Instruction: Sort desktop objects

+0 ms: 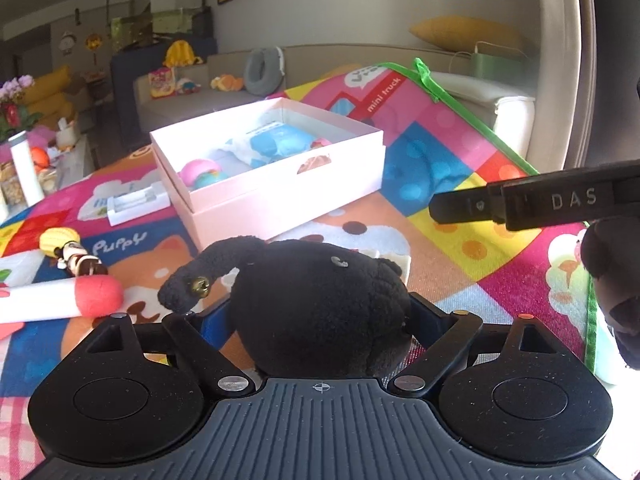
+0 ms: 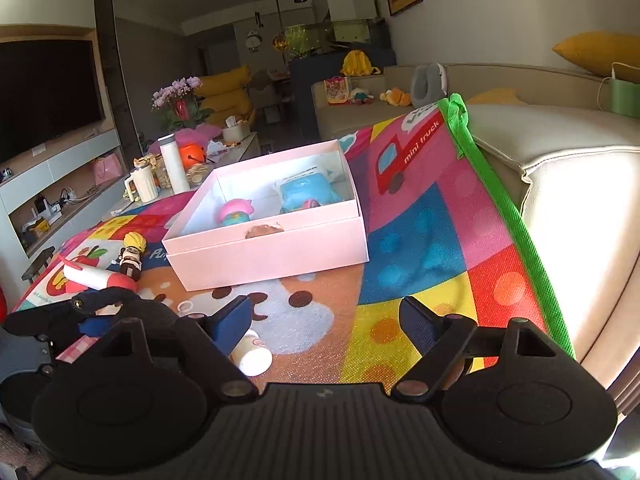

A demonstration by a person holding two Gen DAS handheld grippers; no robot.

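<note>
Two grippers over the bright play mat (image 2: 420, 240), and the left gripper (image 1: 316, 320) has something: its blue pads are pressed in on a black plush toy (image 1: 320, 304), one on each side, the toy's fuzzy body bulging up between them. A thin plush limb with a small brass bell (image 1: 200, 285) curls off to the toy's left. From the right wrist view the same black toy (image 2: 116, 304) sits low at the left edge, close to the mat.

The right gripper (image 2: 324, 328) carries nothing, its jaws spread wide, blue fingers (image 2: 232, 324) well apart above the bear print on the mat. Just under its left finger lies a small white bottle (image 2: 252, 356) on its side.

Ahead of both stands the pink box (image 2: 272, 256), open at the top, resting on the mat. Inside it, a blue packet (image 2: 308, 192) at the back and a pink-and-blue ball (image 2: 234, 212) nearer the front wall.

Left of the box, a little doll with yellow hair (image 2: 132, 256) lies on the mat, and beside it a white tube with a red cap (image 2: 100, 278). A small white tray (image 1: 136, 204) sits near the box's left corner in the left wrist view.
</note>
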